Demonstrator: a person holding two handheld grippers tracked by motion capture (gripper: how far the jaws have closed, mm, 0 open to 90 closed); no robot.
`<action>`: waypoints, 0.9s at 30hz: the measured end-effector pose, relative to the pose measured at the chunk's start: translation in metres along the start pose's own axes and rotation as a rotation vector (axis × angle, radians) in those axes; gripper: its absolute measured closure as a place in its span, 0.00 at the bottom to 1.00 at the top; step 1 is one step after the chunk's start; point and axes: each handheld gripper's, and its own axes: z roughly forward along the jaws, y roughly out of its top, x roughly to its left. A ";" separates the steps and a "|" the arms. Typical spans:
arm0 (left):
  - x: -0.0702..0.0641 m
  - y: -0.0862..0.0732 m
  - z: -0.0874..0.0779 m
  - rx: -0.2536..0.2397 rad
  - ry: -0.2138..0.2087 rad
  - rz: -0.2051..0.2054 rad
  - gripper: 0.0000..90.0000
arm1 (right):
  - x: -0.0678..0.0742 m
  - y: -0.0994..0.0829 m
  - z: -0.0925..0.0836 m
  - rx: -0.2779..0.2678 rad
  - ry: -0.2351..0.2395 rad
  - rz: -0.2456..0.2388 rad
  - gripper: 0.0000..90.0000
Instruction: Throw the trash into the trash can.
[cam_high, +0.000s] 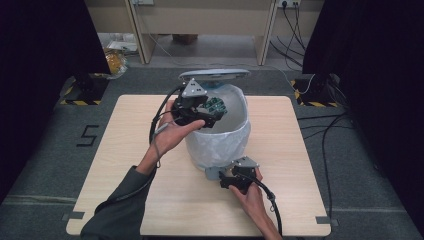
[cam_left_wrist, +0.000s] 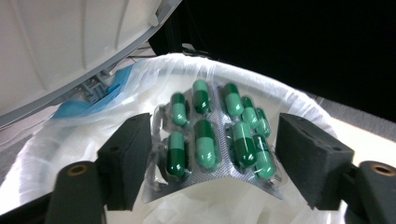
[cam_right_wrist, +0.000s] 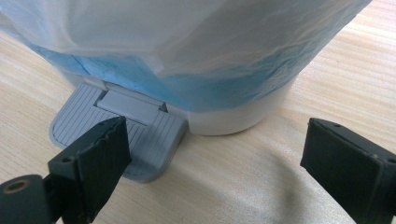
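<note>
The left gripper (cam_left_wrist: 212, 154) holds a blister pack of green capsules (cam_left_wrist: 215, 135) between its jaws, poised over the open mouth of a white pedal bin (cam_high: 220, 142) lined with a white bag (cam_left_wrist: 299, 100); the bin's lid (cam_high: 214, 74) stands raised behind it; the right gripper (cam_right_wrist: 212, 154), jaws wide apart, has one jaw resting on the grey foot pedal (cam_right_wrist: 116, 128) at the bin's base, on the wooden table (cam_high: 150, 200).
</note>
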 end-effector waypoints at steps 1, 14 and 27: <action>-0.001 0.001 0.001 0.005 0.002 0.002 0.29 | 0.000 0.000 0.000 0.000 0.000 0.000 0.09; -0.002 0.006 0.001 -0.026 0.002 -0.021 0.20 | 0.001 0.000 0.000 0.001 -0.003 -0.005 0.09; -0.002 -0.004 -0.030 -0.059 -0.020 -0.015 0.19 | 0.001 0.000 -0.001 0.000 -0.004 -0.006 0.09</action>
